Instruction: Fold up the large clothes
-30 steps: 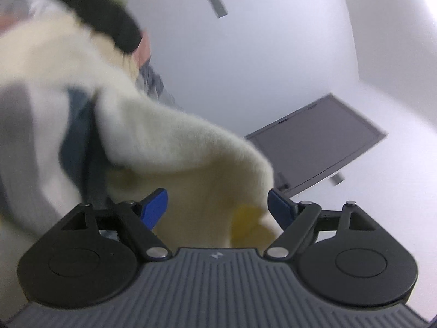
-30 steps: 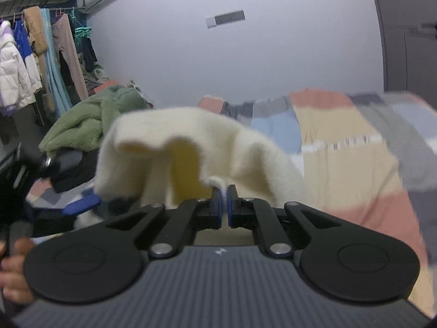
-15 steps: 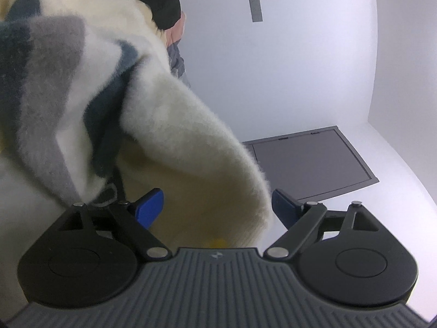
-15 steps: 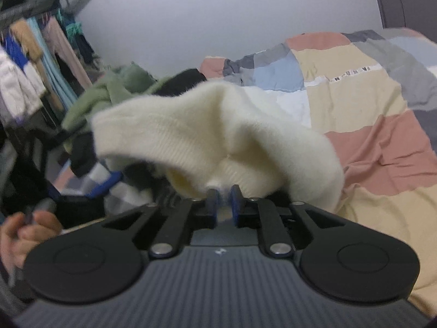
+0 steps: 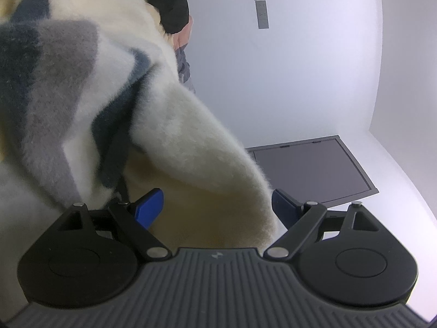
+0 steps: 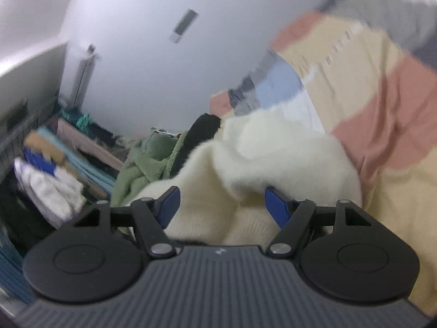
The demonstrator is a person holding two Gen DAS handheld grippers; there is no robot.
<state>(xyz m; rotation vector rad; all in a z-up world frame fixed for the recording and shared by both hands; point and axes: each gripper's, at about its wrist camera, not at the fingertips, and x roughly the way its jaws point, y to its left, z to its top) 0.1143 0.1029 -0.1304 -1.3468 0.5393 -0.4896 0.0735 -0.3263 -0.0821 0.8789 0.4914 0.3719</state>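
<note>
We hold the left gripper [image 5: 217, 205] with its blue pads spread wide; a fold of the cream fleece sweater [image 5: 174, 147] hangs down between them, its fuzzy rounded edge close to the right pad, though we cannot tell whether it touches, and neither pad presses the cloth. Above and to the left of that gripper the sweater's grey and navy patches [image 5: 54, 63] fill the view; a black garment [image 5: 172, 5] sits past its far edge. To the right of the fold the space is free, with only the white wall [image 5: 300, 68] and a dark flat panel [image 5: 311, 172] beyond the right pad.

Our right gripper [image 6: 220, 205] has its jaws opening; the cream sweater [image 6: 273, 158] bulges in a soft heap just ahead and between the pads, and neither pad clamps it. The picture is blurred, so the sweater's near hem is hard to trace. To the right of this gripper the patchwork bedspread [image 6: 382, 104] in peach, cream, blue and grey lies bare; ahead and to the left a green fleece garment [image 6: 144, 164] and a black one [image 6: 196, 136] crowd against the sweater's far edge; further left hanging clothes [image 6: 49, 169] fill the room's side.
</note>
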